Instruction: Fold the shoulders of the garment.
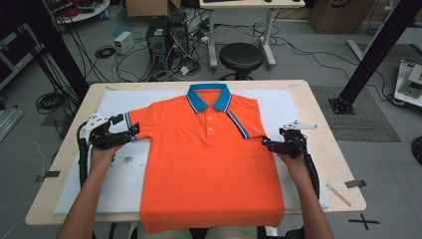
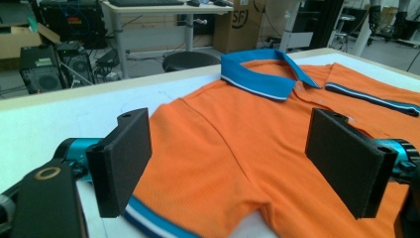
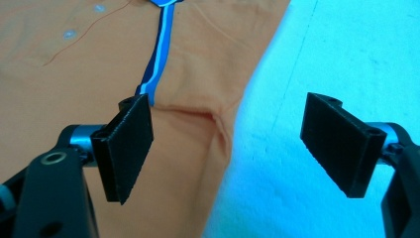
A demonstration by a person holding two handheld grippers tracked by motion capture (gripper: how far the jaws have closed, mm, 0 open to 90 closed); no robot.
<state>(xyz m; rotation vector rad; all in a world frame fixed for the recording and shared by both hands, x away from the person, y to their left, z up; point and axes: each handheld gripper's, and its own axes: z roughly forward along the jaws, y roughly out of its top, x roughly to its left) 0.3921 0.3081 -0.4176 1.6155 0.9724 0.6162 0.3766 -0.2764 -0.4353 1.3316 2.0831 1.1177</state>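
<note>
An orange polo shirt [image 1: 209, 164] with a blue collar [image 1: 209, 97] lies front up on a white mat [image 1: 298, 107]. On the high view's right, its sleeve is folded in over the chest, the striped cuff [image 1: 239, 124] running diagonally. The other sleeve lies spread out, its cuff [image 1: 128, 121] at the left. My left gripper [image 1: 130, 130] hovers at that sleeve, open; in the left gripper view the gripper [image 2: 233, 158] has the sleeve lying below its pads [image 2: 124, 158], apart from them. My right gripper [image 1: 267, 144] stands open at the shirt's folded edge [image 3: 223, 129], nothing between the pads [image 3: 129, 144].
The mat covers a wooden table [image 1: 323, 149] with bare margins at both sides. A small dark speck [image 1: 130, 159] lies on the mat near my left hand. Behind the table stand a black stool [image 1: 241, 57], computers and cables [image 1: 164, 40]. Black frame posts [image 1: 370, 55] rise at the sides.
</note>
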